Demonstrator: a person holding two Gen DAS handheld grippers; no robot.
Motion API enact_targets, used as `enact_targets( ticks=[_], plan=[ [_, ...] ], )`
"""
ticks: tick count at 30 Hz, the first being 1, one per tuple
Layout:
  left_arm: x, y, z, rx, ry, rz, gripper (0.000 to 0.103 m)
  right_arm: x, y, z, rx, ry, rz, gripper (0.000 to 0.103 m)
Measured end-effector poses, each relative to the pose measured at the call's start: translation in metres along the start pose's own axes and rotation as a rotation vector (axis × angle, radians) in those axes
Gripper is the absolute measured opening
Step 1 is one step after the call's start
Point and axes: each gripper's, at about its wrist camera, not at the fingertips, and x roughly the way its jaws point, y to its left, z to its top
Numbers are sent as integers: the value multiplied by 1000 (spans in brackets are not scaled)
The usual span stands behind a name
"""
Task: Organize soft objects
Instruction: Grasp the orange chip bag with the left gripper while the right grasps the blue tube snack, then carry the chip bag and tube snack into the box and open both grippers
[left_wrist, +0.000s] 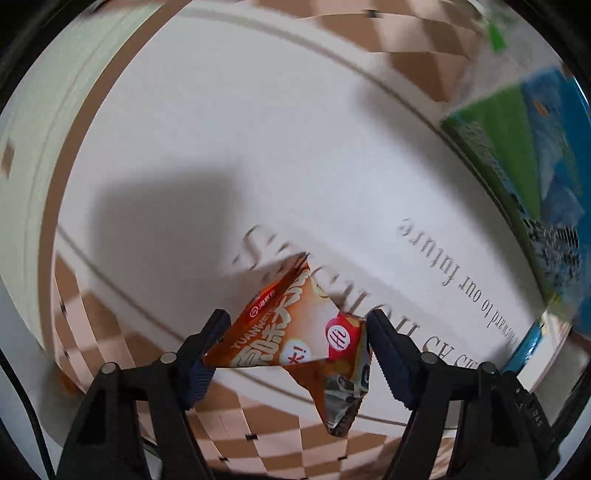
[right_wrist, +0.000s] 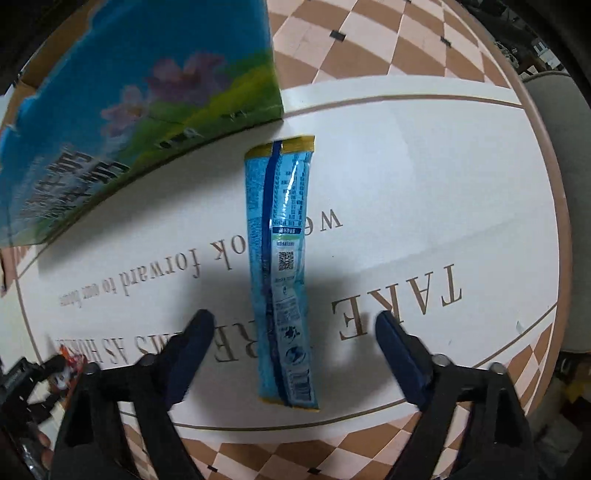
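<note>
squarely between right tongs (right_wrist: 293, 328): blue packet (right_wrist: 282, 273)

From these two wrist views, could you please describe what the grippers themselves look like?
Both the left gripper and the right gripper have black angular plastic arms with round silver pivot pins, ending in dark navy fingers with ribbed inner pads. No sleeves show.

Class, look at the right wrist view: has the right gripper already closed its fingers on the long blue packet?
No. The right gripper is open, its fingers apart on either side of the long blue packet, which lies flat on the table mat.
</note>
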Motion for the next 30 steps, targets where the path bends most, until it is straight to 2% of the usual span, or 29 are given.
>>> enact_targets(
  ticks=[3,4,5,6,9,12,14,17,19,22,25,27,30],
  plan=[
    [-5,-27,8,115,-56,83,75,9,3,1,-22,38,-6,58],
    [-6,-34,10,146,-66,95,75,13,5,0,-32,60,-7,51],
    [-6,-42,13,177,-69,108,75,15,7,-3,-41,71,-13,49],
    [-6,-48,16,203,-65,111,75,15,11,-7,-65,72,-17,38],
    [-8,-47,23,189,-33,58,75,20,21,-26,-144,118,-31,34],
    [-11,-32,27,114,4,-18,75,24,31,-43,-206,158,-26,33],
    [-11,-20,28,46,17,-55,75,24,32,-49,-205,166,-12,34],
    [-3,-16,31,-8,52,-89,75,28,32,-49,-167,168,19,46],
    [5,-16,33,-18,65,-74,75,30,37,-49,-155,173,47,61],
    [12,-20,41,-11,59,-18,75,31,49,-46,-163,177,12,62],
    [14,-31,42,42,40,42,74,31,51,-49,-147,169,-1,61],
    [14,-42,43,114,13,84,56,31,54,-52,-134,165,0,60],
    [12,-54,35,203,6,106,44,27,56,-53,-133,164,-7,56]
  ],
)
